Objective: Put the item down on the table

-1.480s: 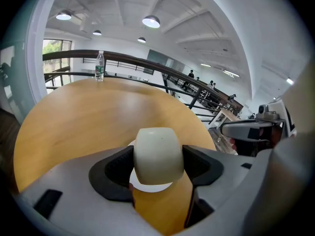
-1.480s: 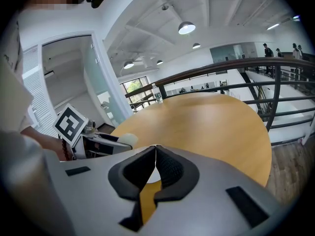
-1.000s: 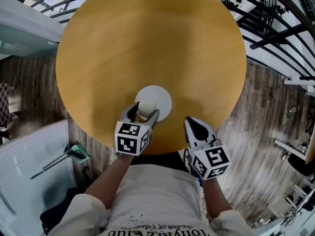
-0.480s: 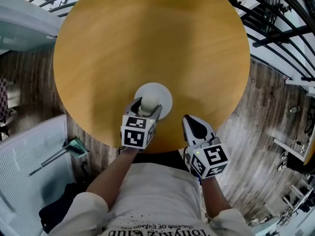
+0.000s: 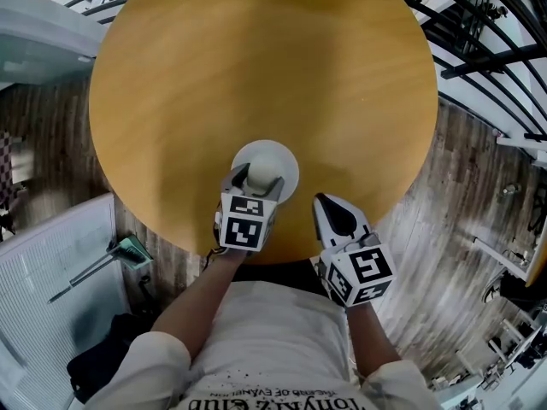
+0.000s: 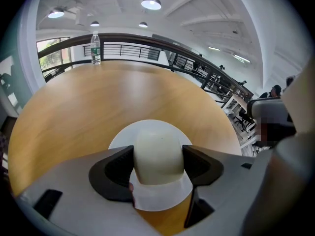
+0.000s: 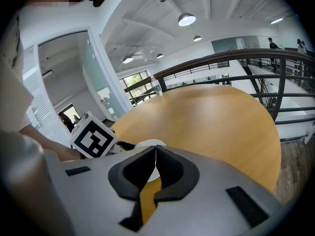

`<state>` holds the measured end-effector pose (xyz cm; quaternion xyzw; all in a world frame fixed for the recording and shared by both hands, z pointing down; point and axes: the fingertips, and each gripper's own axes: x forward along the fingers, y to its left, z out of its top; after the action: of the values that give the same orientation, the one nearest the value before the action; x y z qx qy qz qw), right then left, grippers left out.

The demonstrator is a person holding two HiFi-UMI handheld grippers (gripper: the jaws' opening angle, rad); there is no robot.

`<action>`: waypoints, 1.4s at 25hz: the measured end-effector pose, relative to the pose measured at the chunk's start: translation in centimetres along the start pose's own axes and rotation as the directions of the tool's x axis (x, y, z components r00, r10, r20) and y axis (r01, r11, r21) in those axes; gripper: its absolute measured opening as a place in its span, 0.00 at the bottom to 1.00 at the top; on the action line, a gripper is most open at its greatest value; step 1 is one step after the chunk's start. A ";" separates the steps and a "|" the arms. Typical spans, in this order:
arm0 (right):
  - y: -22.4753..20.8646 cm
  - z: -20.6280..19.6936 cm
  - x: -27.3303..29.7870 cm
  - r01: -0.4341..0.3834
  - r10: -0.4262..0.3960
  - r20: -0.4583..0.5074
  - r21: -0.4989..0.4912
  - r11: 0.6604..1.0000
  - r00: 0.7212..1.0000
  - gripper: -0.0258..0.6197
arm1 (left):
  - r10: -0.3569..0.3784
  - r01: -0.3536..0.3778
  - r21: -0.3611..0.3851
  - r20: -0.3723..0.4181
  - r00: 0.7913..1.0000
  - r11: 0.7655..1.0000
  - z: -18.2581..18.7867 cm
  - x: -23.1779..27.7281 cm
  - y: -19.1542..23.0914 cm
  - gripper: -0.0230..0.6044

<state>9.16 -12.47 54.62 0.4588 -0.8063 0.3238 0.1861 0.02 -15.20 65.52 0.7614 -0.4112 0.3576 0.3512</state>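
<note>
A cream rounded item (image 6: 158,154) like a small bun or upturned cup sits between the jaws of my left gripper (image 5: 255,183), which is shut on it. It is over a white round plate (image 5: 282,159) near the front edge of the round wooden table (image 5: 256,75). Whether the item rests on the plate (image 6: 123,136) I cannot tell. My right gripper (image 5: 331,215) hangs at the table's front edge, to the right of the plate, its jaws shut on nothing (image 7: 153,163).
A water bottle (image 6: 95,48) stands at the table's far edge. Black railings (image 5: 479,32) curve round the far right side. A white slatted panel (image 5: 51,289) and wood floor lie to the left below the table.
My left gripper has moved a little forward and right with the item, further over the plate. The right gripper has barely shifted.
</note>
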 end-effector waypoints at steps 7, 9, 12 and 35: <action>0.0 -0.1 0.1 -0.010 0.010 -0.008 0.000 1.000 1.000 0.08 | 0.011 -0.011 0.008 -0.018 1.000 1.000 -0.6 1.0 -0.1 0.55; 0.0 -0.2 0.2 -0.015 0.015 -0.010 0.002 1.000 1.000 0.08 | 0.014 -0.014 0.006 -0.018 1.000 1.000 -0.6 1.3 0.0 0.55; 0.1 -0.2 0.3 -0.019 0.019 -0.012 0.005 1.000 1.000 0.08 | 0.020 -0.019 0.012 -0.024 1.000 1.000 -0.7 1.4 0.0 0.55; 0.1 -0.3 0.1 -0.024 0.024 -0.007 0.018 1.000 1.000 0.08 | 0.106 -0.100 0.105 -0.054 0.993 0.989 -1.0 1.9 -0.2 0.56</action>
<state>8.98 -12.34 54.85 0.4495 -0.8080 0.3350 0.1812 0.71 -14.96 67.53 0.7451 -0.4207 0.4182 0.3049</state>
